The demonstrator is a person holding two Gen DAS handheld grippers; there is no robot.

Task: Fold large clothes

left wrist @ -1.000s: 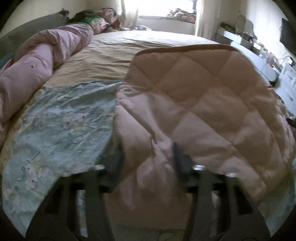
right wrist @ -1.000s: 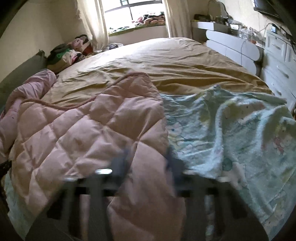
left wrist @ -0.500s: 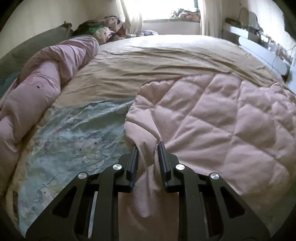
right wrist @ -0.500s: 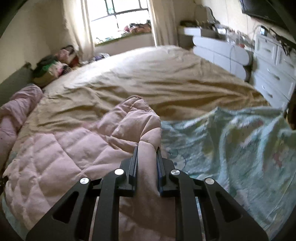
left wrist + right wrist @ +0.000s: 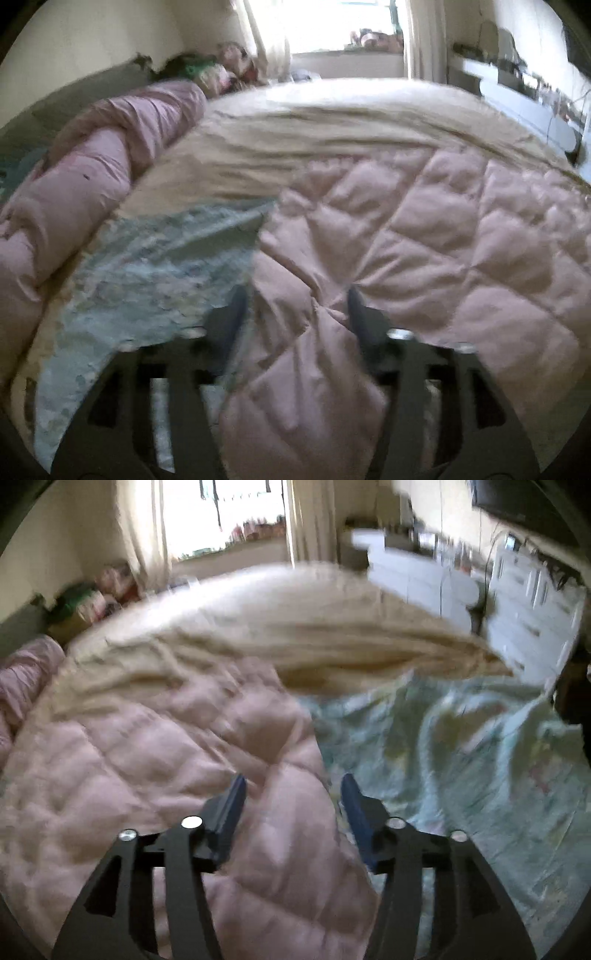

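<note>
The fold has just been laid and both corners are being let go; the next move calls for backing clear and finding a fresh edge to fold again. The left gripper and right gripper have just been opening; both stand apart, pinching nothing, the pink quilted blanket lying loose between them. It spreads toward twelve o'clock over the printed sheet, on the bed.

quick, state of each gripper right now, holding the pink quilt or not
left gripper: open, jaws just opened, pink quilt lies between them unclamped
right gripper: open, jaws just opened, quilt edge between them, not gripped
</note>
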